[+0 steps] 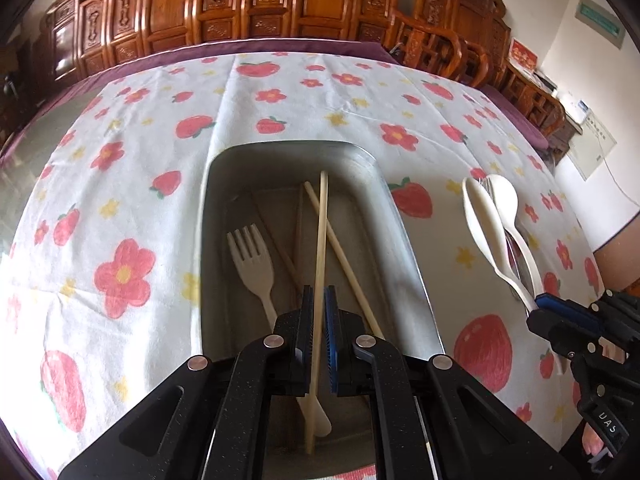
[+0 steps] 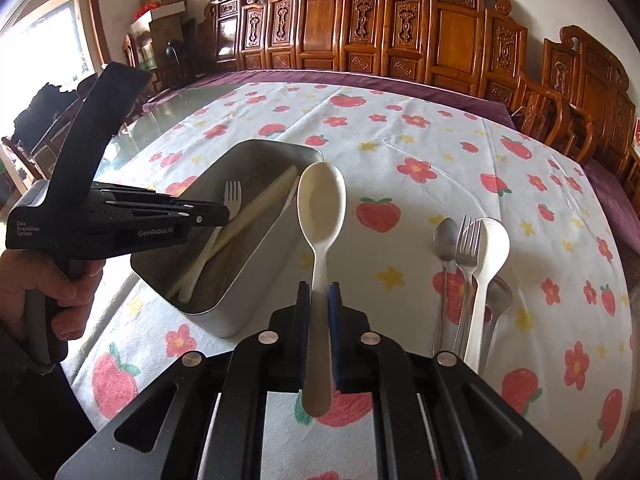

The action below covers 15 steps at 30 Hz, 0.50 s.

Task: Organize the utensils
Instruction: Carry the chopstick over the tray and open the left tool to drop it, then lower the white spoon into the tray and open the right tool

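Note:
My left gripper [image 1: 319, 292] is shut on a pale chopstick [image 1: 322, 232], holding it tilted down over the metal tray [image 1: 216, 200]. Inside the tray lie a cream fork [image 1: 252, 256] and a second chopstick [image 1: 340, 248], which crosses under the held one. My right gripper [image 2: 319, 288] is shut on the handle of a cream spoon [image 2: 322, 200], bowl pointing away, just right of the tray [image 2: 224, 312] and above the cloth. In the right wrist view the left gripper [image 2: 228, 216] reaches over the tray from the left, held by a hand [image 2: 60, 288].
On the flowered tablecloth [image 2: 400, 136], right of the tray, lie a metal spoon [image 2: 446, 240], a metal fork [image 2: 468, 248], a white spoon [image 2: 490, 256] and another metal spoon [image 2: 498, 300]. Carved wooden chairs [image 2: 440, 32] line the table's far side.

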### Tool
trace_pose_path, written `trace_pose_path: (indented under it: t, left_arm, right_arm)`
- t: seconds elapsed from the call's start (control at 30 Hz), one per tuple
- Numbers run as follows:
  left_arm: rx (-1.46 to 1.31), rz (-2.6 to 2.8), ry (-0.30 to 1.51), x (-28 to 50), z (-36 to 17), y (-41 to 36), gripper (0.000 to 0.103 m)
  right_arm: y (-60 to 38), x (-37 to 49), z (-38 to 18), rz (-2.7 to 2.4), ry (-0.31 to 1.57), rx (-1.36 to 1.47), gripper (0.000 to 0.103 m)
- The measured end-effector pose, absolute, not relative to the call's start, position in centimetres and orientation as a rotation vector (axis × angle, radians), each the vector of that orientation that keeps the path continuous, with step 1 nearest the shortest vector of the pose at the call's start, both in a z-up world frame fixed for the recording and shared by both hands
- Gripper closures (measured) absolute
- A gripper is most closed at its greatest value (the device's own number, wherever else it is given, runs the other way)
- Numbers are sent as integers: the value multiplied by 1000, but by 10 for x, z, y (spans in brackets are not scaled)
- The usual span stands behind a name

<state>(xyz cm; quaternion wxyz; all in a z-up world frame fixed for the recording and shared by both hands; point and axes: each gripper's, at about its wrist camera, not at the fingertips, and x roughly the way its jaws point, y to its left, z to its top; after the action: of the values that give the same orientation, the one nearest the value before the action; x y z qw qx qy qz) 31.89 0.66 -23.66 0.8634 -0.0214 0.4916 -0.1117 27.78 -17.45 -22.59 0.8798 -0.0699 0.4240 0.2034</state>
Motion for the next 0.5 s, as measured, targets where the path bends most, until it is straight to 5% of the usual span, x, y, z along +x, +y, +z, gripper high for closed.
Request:
trace_pose_path:
  t: [0.3, 0.43, 0.5]
  left_arm:
    - [-28, -183, 876, 290, -207, 27, 64]
    - [-26, -145, 819, 280, -196, 37, 60]
    - [-20, -131, 791, 277, -191, 39, 43]
  right_arm:
    - [-171, 276, -218, 433, 886, -132, 92]
    - [-166, 273, -216, 441, 885, -123, 92]
    - [-162, 272, -217, 444, 885, -117, 92]
